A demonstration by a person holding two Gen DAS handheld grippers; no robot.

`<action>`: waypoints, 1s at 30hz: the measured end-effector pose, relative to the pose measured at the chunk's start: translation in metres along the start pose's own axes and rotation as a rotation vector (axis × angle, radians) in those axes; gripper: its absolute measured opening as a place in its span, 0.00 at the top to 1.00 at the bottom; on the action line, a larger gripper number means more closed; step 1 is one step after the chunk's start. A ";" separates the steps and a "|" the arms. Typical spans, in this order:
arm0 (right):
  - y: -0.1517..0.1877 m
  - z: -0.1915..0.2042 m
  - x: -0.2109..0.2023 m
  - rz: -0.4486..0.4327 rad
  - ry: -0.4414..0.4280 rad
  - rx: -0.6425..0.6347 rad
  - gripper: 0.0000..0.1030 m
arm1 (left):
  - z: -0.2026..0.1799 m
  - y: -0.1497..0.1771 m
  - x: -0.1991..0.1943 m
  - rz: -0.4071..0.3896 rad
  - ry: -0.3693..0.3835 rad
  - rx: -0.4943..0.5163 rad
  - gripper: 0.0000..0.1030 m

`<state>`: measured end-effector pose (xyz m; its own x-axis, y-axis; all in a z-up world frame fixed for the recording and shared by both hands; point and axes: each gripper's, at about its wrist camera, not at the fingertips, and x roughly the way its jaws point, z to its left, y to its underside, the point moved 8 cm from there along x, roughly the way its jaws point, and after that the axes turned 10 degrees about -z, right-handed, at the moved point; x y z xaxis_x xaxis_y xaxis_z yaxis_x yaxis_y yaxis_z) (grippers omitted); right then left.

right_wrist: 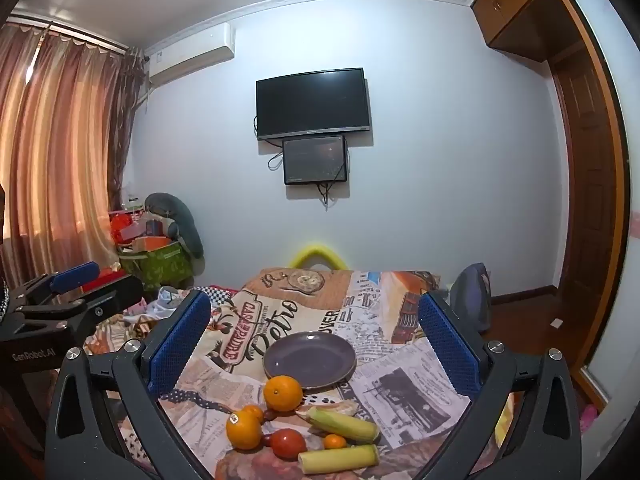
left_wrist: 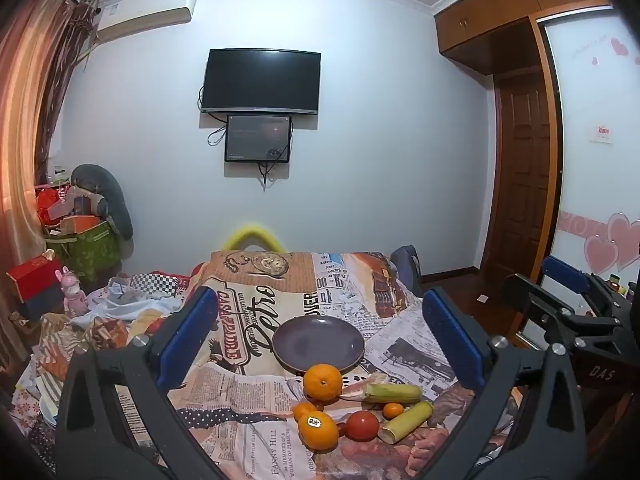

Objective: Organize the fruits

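- Left wrist view showed the left gripper (left_wrist: 320, 336) with its blue-padded fingers (left_wrist: 188, 336) spread wide and empty, hovering short of the fruit.
- The right gripper (right_wrist: 314, 340) likewise stood fully apart, holding nothing.
- An empty purple plate (left_wrist: 318, 343) sat mid-table on the newspaper-print tablecloth (left_wrist: 240, 400).
- Just in front of it, toward the near edge, lay the pile: a large orange (left_wrist: 322, 381) touching the plate's rim, a stickered orange (left_wrist: 318, 429), a tomato (left_wrist: 362, 425), two small tangerines and two corn cobs (left_wrist: 406, 420).
- The sorting appeared not yet begun, with the plate bare.
- The next move likely called for lowering one gripper over an orange, closing gently and carrying it to the plate.
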<state>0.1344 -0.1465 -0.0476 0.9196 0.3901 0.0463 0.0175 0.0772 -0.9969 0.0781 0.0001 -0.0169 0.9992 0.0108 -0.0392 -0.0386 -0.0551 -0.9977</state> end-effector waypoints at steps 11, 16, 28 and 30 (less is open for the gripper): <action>-0.002 0.003 -0.002 -0.002 -0.005 0.000 0.00 | 0.000 0.000 -0.001 0.000 -0.004 0.008 0.00; -0.003 0.002 -0.002 -0.003 -0.006 0.003 0.00 | -0.001 -0.003 -0.002 0.002 -0.004 0.012 0.00; -0.001 0.001 -0.002 -0.006 -0.012 0.009 0.00 | 0.003 0.002 0.003 0.004 -0.007 0.006 0.00; -0.001 0.001 -0.002 -0.006 -0.013 0.008 0.00 | 0.002 0.002 0.003 0.004 -0.007 0.007 0.00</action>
<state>0.1324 -0.1460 -0.0462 0.9145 0.4011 0.0528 0.0193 0.0872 -0.9960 0.0808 0.0023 -0.0196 0.9989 0.0176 -0.0439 -0.0430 -0.0481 -0.9979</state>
